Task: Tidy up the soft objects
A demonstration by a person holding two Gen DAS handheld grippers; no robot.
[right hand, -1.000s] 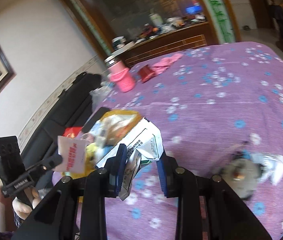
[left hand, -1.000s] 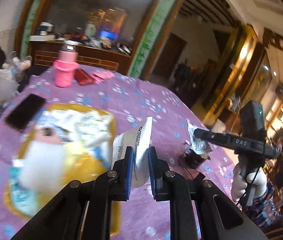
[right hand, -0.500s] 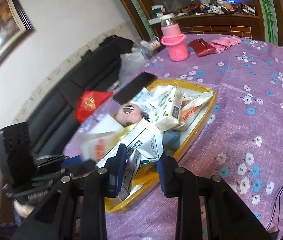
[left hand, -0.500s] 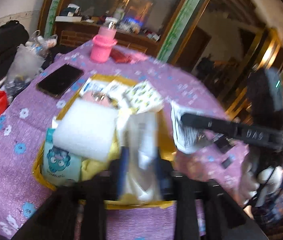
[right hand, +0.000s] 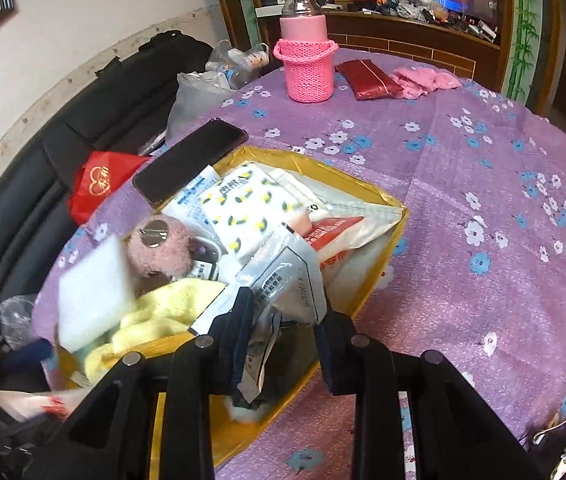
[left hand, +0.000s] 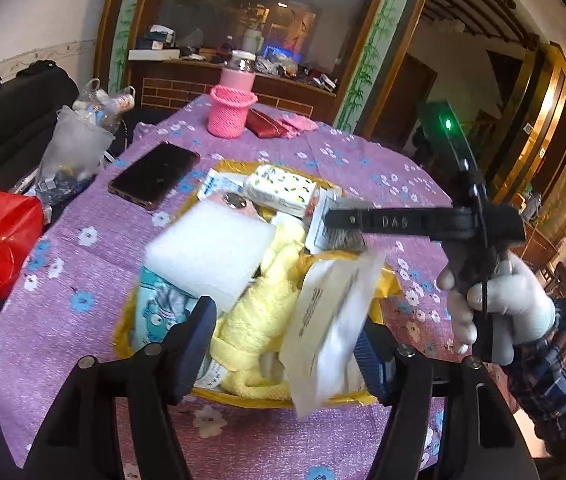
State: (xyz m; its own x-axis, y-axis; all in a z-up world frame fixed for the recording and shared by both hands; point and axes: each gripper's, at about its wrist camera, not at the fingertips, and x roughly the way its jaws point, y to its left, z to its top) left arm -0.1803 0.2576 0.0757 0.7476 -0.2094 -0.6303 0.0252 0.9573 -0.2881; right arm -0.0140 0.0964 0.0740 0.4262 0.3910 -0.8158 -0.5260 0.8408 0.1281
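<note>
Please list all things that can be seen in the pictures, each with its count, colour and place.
tray: 1, yellow, on table
foam block: 1, white, in tray
towel: 1, yellow, in tray
tissue pack: 1, white, lemon print, in tray
phone: 1, black, beside tray
bottle: 1, pink, far side
pouch: 1, red, by bottle
left gripper: opening, white packet dropping between jaws
right gripper: shut on grey packet

1. A lived-in home, living or dining room
2. Table under a purple flowered cloth (right hand: 483, 184), phone (left hand: 154, 174) and pink knitted bottle cosy (right hand: 305, 74) on it
3. Black sofa (right hand: 83, 148) along the wall
4. Cluttered wooden sideboard (left hand: 203, 84), bamboo-painted door frame (left hand: 367, 60)
</note>
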